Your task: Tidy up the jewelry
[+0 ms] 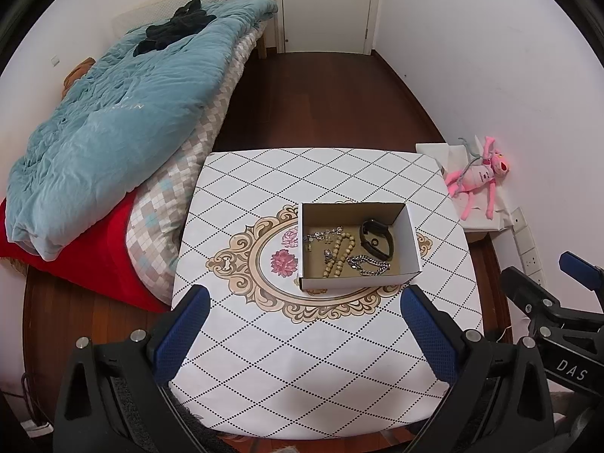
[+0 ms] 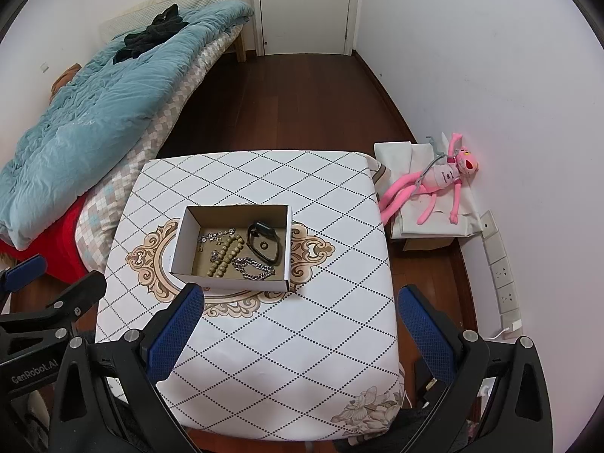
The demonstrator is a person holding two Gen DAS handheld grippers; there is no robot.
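Observation:
An open cardboard box (image 1: 411,241) (image 2: 181,241) sits in the middle of the patterned table (image 1: 302,370) (image 2: 287,358). Inside lie a beaded bracelet (image 1: 338,251) (image 2: 225,253), a silver chain (image 1: 370,265) (image 2: 256,268), a sparkly silver bracelet (image 1: 322,234) (image 2: 215,234), a black band (image 1: 377,239) (image 2: 264,241) and a small ring (image 1: 373,242) (image 2: 263,245). My left gripper (image 1: 304,300) hovers open above the table's near side, short of the box. My right gripper (image 2: 300,298) is open too, just this side of the box, with nothing between its fingers.
A bed with a teal quilt (image 1: 113,113) (image 2: 87,113) and red blanket (image 1: 87,260) borders the table's left side. A pink plush toy (image 1: 479,177) (image 2: 438,181) lies on a low stand at the right. A power strip (image 2: 502,271) runs along the right wall. A white door (image 1: 324,3) stands at the back.

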